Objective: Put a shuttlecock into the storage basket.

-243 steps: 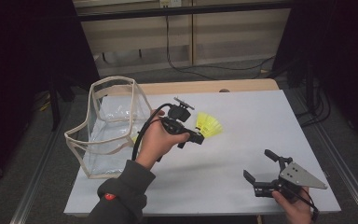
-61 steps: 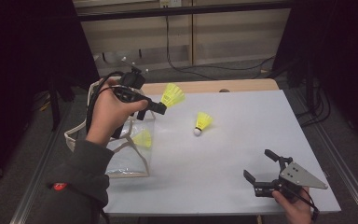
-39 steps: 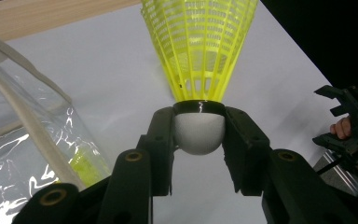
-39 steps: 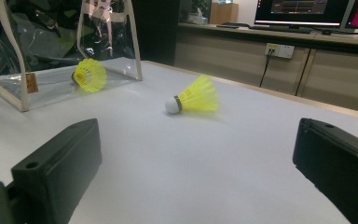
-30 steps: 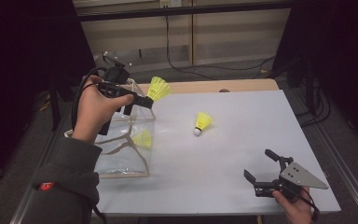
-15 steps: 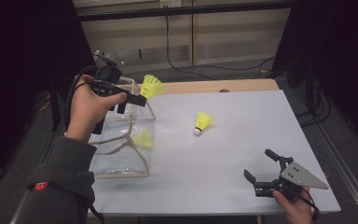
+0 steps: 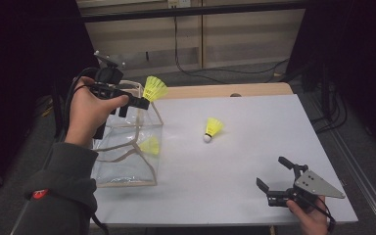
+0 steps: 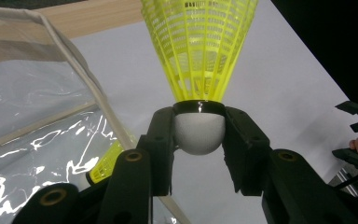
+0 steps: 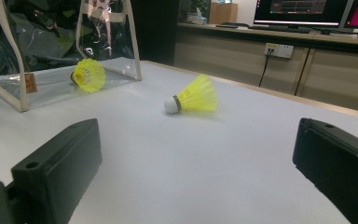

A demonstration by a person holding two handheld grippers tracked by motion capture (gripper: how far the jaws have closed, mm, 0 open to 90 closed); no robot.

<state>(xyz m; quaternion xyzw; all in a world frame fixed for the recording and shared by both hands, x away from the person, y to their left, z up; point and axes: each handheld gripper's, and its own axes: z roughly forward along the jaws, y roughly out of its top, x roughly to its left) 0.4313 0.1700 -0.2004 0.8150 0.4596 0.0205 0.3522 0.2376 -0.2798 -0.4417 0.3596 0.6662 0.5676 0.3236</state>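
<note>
My left gripper [image 7: 144, 102] [image 8: 199, 135] is shut on a yellow shuttlecock [image 7: 154, 88] [image 8: 200, 51], clamping its white cork head, and holds it in the air above the far right corner of a clear plastic bag [image 7: 127, 147] [image 9: 51, 51]. A second yellow shuttlecock [image 7: 150, 146] [image 9: 88, 74] lies inside the bag. A third [image 7: 214, 128] [image 9: 193, 97] lies on its side on the white table [image 7: 254, 142], in the middle. My right gripper [image 7: 279, 177] [image 9: 196, 172] rests open near the table's front right corner, with nothing between its jaws.
The bag stands at the table's left edge with its opening upward. A wooden strip [image 7: 225, 90] runs along the table's far edge. Dark space borders the table on both sides, with cables [image 7: 323, 122] on the floor at right.
My left gripper has carried the shuttlecock a little to the left and back, from beside the bag to over its far corner. The right gripper has stayed still.
</note>
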